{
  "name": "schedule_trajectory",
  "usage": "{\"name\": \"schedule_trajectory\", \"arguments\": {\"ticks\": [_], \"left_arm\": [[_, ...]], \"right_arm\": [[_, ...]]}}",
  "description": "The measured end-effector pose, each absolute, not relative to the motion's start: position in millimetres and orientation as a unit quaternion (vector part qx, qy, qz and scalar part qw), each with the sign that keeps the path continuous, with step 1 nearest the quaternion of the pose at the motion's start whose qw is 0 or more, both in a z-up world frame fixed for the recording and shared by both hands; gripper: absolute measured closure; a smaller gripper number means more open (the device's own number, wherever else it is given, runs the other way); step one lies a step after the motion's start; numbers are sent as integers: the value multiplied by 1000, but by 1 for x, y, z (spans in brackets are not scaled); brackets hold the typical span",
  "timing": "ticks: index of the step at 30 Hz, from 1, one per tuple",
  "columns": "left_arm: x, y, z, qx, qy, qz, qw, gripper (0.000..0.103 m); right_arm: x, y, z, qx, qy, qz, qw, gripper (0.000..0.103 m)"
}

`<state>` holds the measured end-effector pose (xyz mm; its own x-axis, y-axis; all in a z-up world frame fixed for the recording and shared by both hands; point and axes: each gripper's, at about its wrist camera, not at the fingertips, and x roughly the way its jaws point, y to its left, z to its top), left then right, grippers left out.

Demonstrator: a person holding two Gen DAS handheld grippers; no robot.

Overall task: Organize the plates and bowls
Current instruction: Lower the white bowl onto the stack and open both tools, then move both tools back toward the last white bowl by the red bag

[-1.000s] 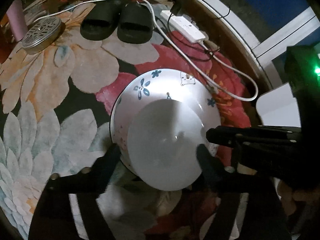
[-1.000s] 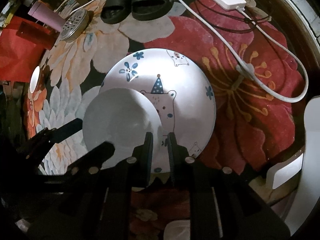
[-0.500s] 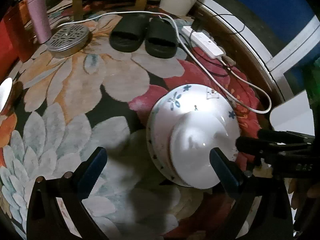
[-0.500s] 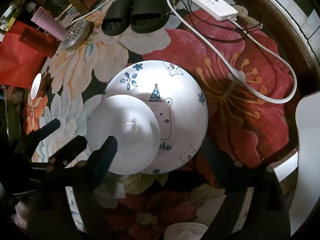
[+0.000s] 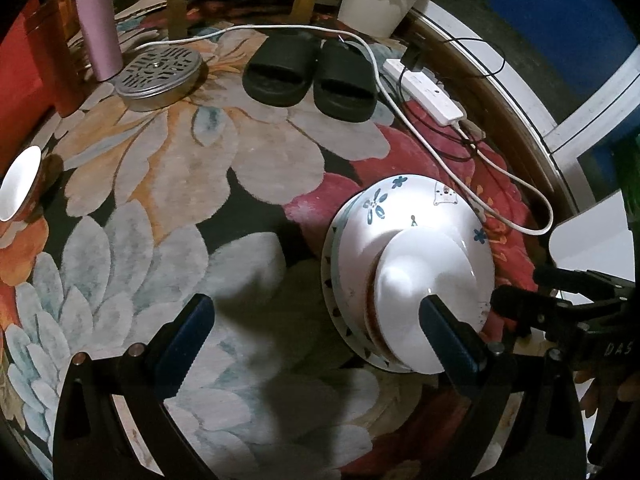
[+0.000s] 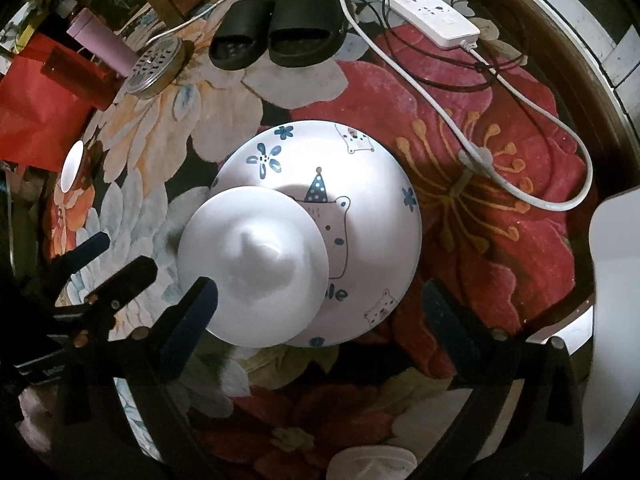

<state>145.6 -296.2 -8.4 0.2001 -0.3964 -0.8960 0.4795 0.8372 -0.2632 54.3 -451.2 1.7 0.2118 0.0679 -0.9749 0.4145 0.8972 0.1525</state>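
Note:
A large white plate (image 6: 372, 208) with a bear and blue flowers lies on the floral rug, on top of another plate whose patterned rim (image 5: 329, 280) shows below it. A smaller plain white dish (image 6: 252, 264) rests on its near-left part. My right gripper (image 6: 320, 294) hovers over the stack's near edge; its jaws are opening, touching nothing. My left gripper (image 5: 314, 312) stands open left of the stack, its right finger (image 5: 444, 328) in front of the white dish (image 5: 416, 264). Another white bowl (image 5: 20, 184) sits far left.
Black slippers (image 5: 312, 72), a white power strip (image 5: 428, 92) and its cable (image 5: 440, 160) lie behind the stack. A metal strainer lid (image 5: 160, 72), a pink bottle (image 5: 100, 28) and a white bucket (image 5: 380, 0) stand at the back. A white panel (image 6: 616, 300) lies right.
The right gripper has opened wide and let go of the patterned plate's near edge. The left gripper has drawn back to the left, away from the small white dish.

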Motion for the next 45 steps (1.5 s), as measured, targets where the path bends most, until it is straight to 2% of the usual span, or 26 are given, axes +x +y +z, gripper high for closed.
{"name": "schedule_trajectory", "arguments": {"ticks": [45], "left_arm": [[157, -246, -11, 23, 567, -248, 785, 1]], "right_arm": [[67, -423, 3, 171, 617, -100, 762, 0]]}}
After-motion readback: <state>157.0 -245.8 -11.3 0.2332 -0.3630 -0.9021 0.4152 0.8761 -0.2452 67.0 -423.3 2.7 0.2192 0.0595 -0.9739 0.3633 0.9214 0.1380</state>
